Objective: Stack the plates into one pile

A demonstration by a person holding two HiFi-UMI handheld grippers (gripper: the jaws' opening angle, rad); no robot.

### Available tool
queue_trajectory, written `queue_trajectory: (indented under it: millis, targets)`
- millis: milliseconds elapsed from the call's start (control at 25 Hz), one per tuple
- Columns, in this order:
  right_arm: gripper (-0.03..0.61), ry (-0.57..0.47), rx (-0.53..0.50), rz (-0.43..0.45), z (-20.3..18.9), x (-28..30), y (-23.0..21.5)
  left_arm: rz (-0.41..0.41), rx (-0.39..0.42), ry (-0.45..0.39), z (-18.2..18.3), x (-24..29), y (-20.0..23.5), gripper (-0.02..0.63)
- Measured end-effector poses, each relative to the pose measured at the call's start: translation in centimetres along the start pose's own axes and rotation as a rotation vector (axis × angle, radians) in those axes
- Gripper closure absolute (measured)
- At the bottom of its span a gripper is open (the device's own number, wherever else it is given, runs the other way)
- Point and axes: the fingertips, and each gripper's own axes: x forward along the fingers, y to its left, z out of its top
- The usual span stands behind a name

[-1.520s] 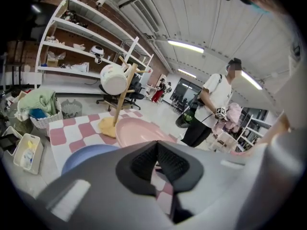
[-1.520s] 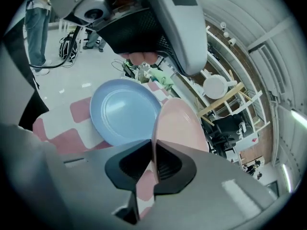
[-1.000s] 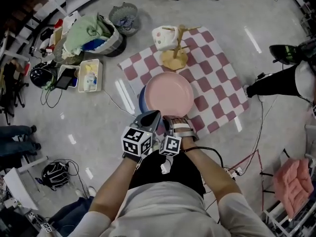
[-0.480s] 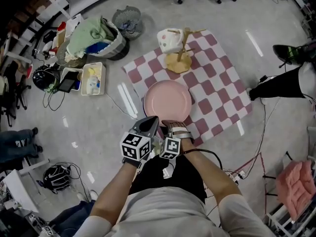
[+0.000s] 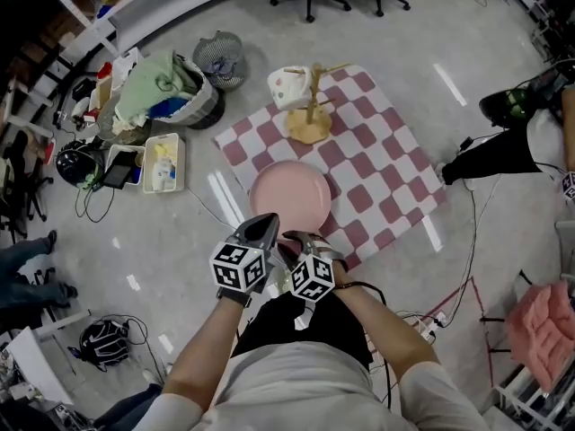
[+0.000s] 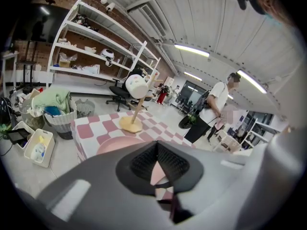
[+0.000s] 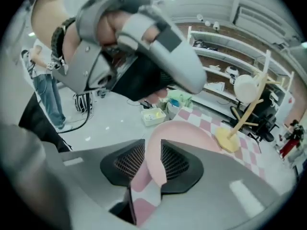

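A pink plate [image 5: 289,192] lies flat on the near part of the red-and-white checked cloth [image 5: 377,151]. Whatever is under it is hidden. My right gripper [image 5: 301,241] hovers at the plate's near rim. Its jaws have just been opening, and they stand apart in the right gripper view [image 7: 152,159]. The pink plate [image 7: 184,133] shows through the gap, and the pads do not press on it. My left gripper [image 5: 266,225] is beside it on the left, fingertips together [image 6: 156,150] and nothing held. The plate [image 6: 117,145] lies just beyond them.
A wooden mug stand [image 5: 310,119] with a white mug [image 5: 287,86] is at the cloth's far end. A laundry basket [image 5: 166,83], a wire bin [image 5: 220,52] and a white tray [image 5: 163,162] stand on the floor at left. A person's legs [image 5: 503,151] and cables [image 5: 458,285] are at right.
A blue plate showed under the pink plate's left edge a second ago and is covered now. My right gripper has rolled and drawn back off the plate. The left has stayed put.
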Motion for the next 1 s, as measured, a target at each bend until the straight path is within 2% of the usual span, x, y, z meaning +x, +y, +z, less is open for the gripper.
queue_trajectory:
  millis: [120, 200, 280, 400, 480, 800, 1000]
  targets:
    - [0.477, -0.028, 0.073, -0.118, 1.5, -3.8, -2.8, -0.027, 0.022, -0.019, 1.5, 0.0, -1.7, 0.607]
    - [0.545, -0.063, 0.157, -0.222, 2.7, -6.7, -5.7, -0.049, 0.045, -0.039, 3.0, 0.0, -3.1, 0.607]
    - [0.563, -0.122, 0.273, -0.309, 3.9, -9.7, -8.6, -0.071, 0.07, -0.059, 4.5, 0.1, -4.7, 0.607]
    - [0.569, -0.227, 0.429, -0.394, 6.1, -14.5, -12.2, -0.105, 0.105, -0.079, 6.6, -0.1, -7.3, 0.607]
    - [0.569, -0.28, 0.486, -0.442, 7.3, -17.7, -13.7, -0.13, 0.121, -0.09, 8.0, -0.4, -9.1, 0.607]
    - [0.569, -0.479, 0.548, -0.576, 12.5, -26.9, -17.5, -0.22, 0.194, -0.178, 15.3, -1.9, -15.7, 0.607]
    - [0.569, -0.547, 0.573, -0.606, 14.5, -30.1, -18.7, -0.237, 0.26, -0.248, 19.4, -3.7, -18.3, 0.607]
